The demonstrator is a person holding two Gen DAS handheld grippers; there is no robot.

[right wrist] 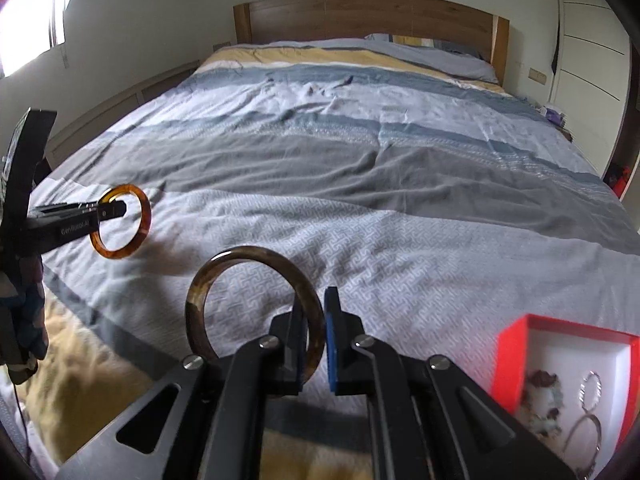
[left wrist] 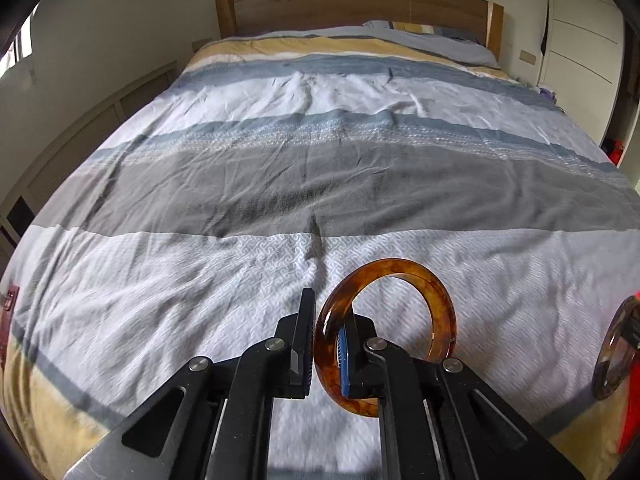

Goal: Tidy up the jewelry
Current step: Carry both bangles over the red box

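My left gripper (left wrist: 330, 316) is shut on an amber bangle (left wrist: 400, 270), held upright above the bed; it also shows in the right wrist view (right wrist: 138, 236) at the left. My right gripper (right wrist: 316, 308) is shut on a darker brown bangle (right wrist: 240, 254), also above the bed; this bangle shows at the right edge of the left wrist view (left wrist: 612, 356). A red jewelry box (right wrist: 520, 344) with a white lining lies at the lower right, holding beaded pieces (right wrist: 544, 384) and silver rings (right wrist: 590, 388).
The bed (left wrist: 320, 176) has a striped grey, blue, white and yellow cover, with a wooden headboard (left wrist: 352, 4) and pillows (left wrist: 436, 38) at the far end. A white wardrobe (right wrist: 592, 60) stands at the right. A dark red object (left wrist: 8, 300) sits at the left edge.
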